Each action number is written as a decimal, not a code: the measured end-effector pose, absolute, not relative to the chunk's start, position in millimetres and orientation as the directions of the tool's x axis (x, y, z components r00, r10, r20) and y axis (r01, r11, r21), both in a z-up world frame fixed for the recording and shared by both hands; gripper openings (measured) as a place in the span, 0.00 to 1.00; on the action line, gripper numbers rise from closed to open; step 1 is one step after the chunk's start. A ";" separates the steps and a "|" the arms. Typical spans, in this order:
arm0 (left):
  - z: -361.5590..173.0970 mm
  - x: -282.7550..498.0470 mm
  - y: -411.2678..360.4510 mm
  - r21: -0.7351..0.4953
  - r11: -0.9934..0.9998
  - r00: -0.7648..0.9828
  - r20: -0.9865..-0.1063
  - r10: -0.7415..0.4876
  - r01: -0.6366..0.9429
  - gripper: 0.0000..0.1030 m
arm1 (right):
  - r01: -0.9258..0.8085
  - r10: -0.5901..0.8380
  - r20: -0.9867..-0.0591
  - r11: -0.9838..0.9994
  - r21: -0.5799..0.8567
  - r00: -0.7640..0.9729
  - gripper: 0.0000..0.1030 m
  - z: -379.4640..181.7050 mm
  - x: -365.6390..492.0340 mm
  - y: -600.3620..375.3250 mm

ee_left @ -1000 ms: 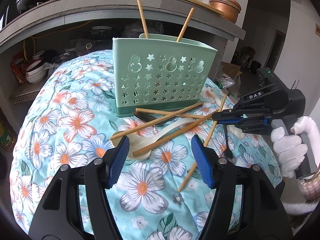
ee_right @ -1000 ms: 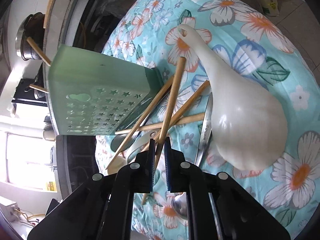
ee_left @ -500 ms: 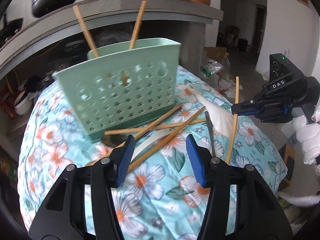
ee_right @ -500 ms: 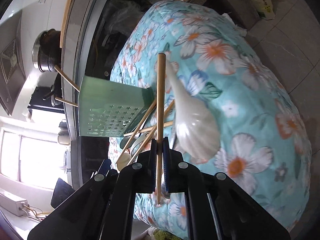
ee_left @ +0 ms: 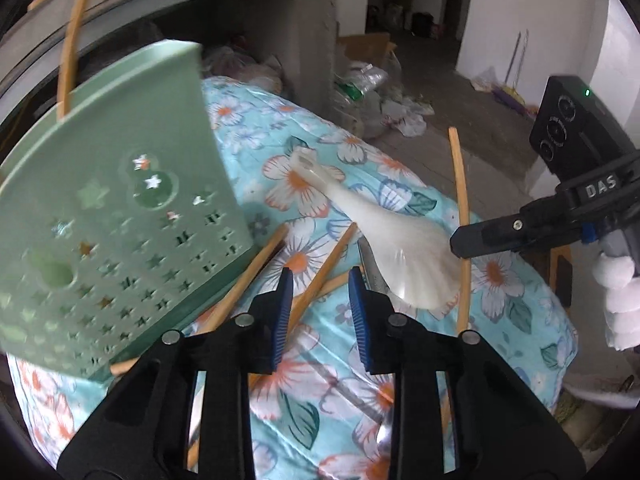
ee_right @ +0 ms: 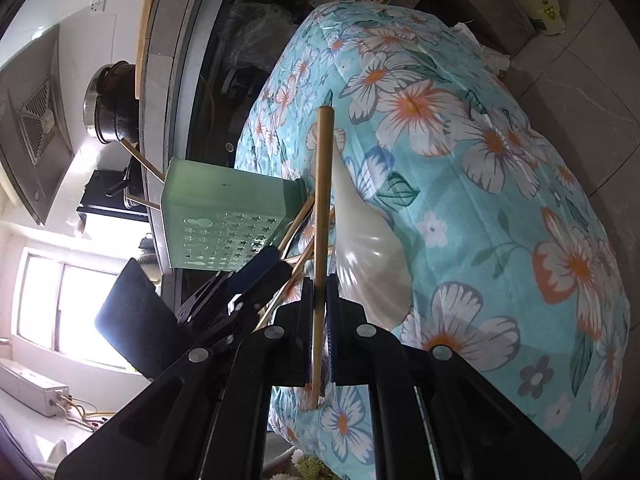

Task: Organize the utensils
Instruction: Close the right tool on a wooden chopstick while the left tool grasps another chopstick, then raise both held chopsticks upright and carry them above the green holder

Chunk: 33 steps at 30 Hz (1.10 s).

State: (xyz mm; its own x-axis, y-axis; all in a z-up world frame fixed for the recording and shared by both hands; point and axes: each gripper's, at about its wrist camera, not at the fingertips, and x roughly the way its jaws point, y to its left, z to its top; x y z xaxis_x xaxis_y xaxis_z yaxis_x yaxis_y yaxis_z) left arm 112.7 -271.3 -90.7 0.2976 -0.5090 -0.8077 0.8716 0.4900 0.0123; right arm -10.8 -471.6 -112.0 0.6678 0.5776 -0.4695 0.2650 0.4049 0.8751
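A green star-punched utensil holder (ee_left: 120,200) (ee_right: 224,216) stands on the floral cloth with two chopsticks in it. In front of it lie several loose chopsticks, a white ladle-like spoon (ee_left: 400,248) (ee_right: 368,248) and a metal spoon handle (ee_left: 370,272). My left gripper (ee_left: 320,308) hovers low over this pile. Its jaws are closing with one lying chopstick (ee_left: 324,268) between them, and the pads do not press it. My right gripper (ee_right: 320,292) (ee_left: 460,244) is shut on a single chopstick (ee_right: 323,180) (ee_left: 460,200), held clear above the white spoon.
The round table's floral cloth (ee_left: 320,380) drops away at the right and front. A grey counter with a black pot (ee_right: 112,100) runs behind the holder. Bags and litter lie on the floor (ee_left: 380,100) beyond. A white-gloved hand (ee_left: 616,292) holds the right gripper.
The left gripper swung right and closer to the loose chopsticks, rolling as it went, and its jaws narrowed. The right gripper lifted its chopstick off the pile and drew back.
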 end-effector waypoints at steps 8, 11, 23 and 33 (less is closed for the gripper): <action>-107.3 123.9 -288.8 0.027 0.463 0.257 -0.860 -0.441 0.886 0.19 | 0.251 0.596 -0.445 0.383 0.889 0.669 0.06 -119.5 -8.3 -475.3; -109.2 130.3 -287.9 -0.017 0.472 0.227 -0.862 -0.454 0.881 0.18 | 0.247 0.598 -0.441 0.380 0.891 0.669 0.06 -120.5 -7.5 -476.6; -99.7 139.2 -274.6 -0.063 0.471 0.200 -0.850 -0.487 0.880 0.06 | 0.235 0.594 -0.436 0.387 0.892 0.677 0.06 -115.8 -5.5 -475.3; -41.1 131.5 -234.2 -0.056 0.540 0.311 -0.766 -0.563 0.839 0.05 | 0.192 0.583 -0.430 0.425 0.885 0.690 0.06 -99.9 -3.6 -467.5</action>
State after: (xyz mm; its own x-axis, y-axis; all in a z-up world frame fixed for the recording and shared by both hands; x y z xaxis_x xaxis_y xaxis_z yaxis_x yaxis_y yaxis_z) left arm 131.5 -234.2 -41.1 0.3110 -0.5630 -0.7657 0.8395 0.5405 -0.0564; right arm -3.6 -467.5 -99.9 0.6897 0.5829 -0.4297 0.1918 0.4251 0.8846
